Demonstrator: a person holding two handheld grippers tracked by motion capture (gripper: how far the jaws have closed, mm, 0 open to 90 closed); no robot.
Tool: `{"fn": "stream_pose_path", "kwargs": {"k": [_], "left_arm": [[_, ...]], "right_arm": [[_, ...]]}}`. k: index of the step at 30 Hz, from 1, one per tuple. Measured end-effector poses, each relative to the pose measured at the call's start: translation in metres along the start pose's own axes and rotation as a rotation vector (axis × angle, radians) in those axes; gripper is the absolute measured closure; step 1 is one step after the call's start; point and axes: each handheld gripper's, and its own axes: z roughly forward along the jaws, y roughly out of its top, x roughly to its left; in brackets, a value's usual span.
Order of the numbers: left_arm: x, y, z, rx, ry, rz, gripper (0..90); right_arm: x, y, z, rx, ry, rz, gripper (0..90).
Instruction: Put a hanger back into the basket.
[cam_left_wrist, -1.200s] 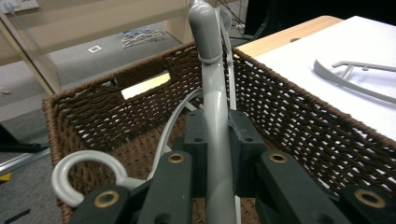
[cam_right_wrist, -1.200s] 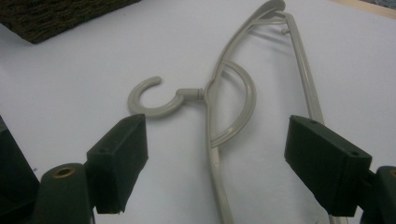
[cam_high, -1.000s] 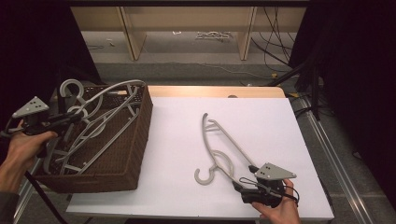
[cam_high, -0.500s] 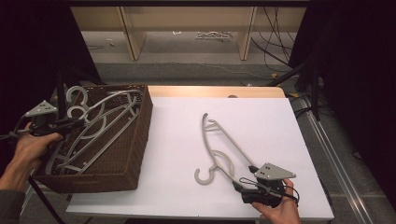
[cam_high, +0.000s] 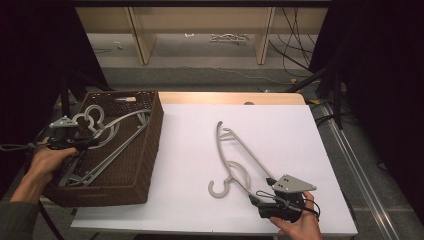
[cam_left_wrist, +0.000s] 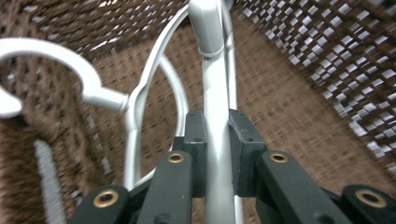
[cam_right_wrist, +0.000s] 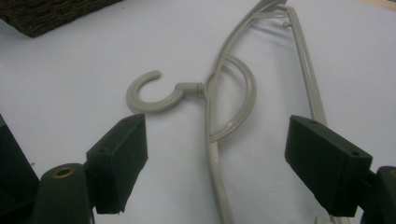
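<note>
Gripping a grey plastic hanger (cam_left_wrist: 215, 116) by one of its straight bars, the left gripper (cam_high: 82, 142) sits over the near-left part of a brown wicker basket (cam_high: 142, 165) at the left side of the white table (cam_high: 200, 125). Its jaws are closed tight on that bar, which runs straight away from the gripper between the 2 black pads in the left gripper view. At least 2 hangers show in the basket; their hooks (cam_high: 92, 116) lie toward the basket's far-left corner and their long bars slant toward its near side. The held hanger hangs low, just above or among the others; whether it rests on them cannot be told.

On the table to the right of the basket lies a second hanger (cam_high: 235, 160), flat and well apart from the basket. Its long axis runs from the far middle of the table toward the near right, with the hook (cam_right_wrist: 152, 95) curling toward the basket. The right gripper (cam_high: 257, 200) rests at the near right, its jaws spread wide and empty, with the near end of this hanger passing between them in the right gripper view. The right hand (cam_high: 300, 225) is plainly the nearer one to it: a short push forward along the hanger's length would probably bring a bar between the pads.
</note>
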Motion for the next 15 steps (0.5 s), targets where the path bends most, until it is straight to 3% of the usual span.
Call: {"fn": "stream_pose_path", "kwargs": {"k": [4, 6, 10, 15], "left_arm": [[0.002, -0.0016, 0.0026, -0.006, 0.012, -0.02, 78.5], [0.0007, -0.0011, 0.0032, 0.015, 0.03, -0.011, 77.5], [0.0004, -0.0008, 0.0059, 0.034, 0.065, -0.035, 73.5], [0.0031, -0.0009, 0.0025, 0.041, 0.147, -0.061, 64.4]], "right_arm": [[0.0008, 0.0001, -0.0003, 0.003, 0.003, 0.008, 22.3], [0.0005, 0.0002, 0.0001, 0.0, -0.001, -0.002, 22.3], [0.0008, 0.0001, 0.0006, 0.001, -0.001, -0.007, 22.2], [0.0004, 0.0, 0.0006, 0.003, 0.002, -0.003, 22.1]]}}
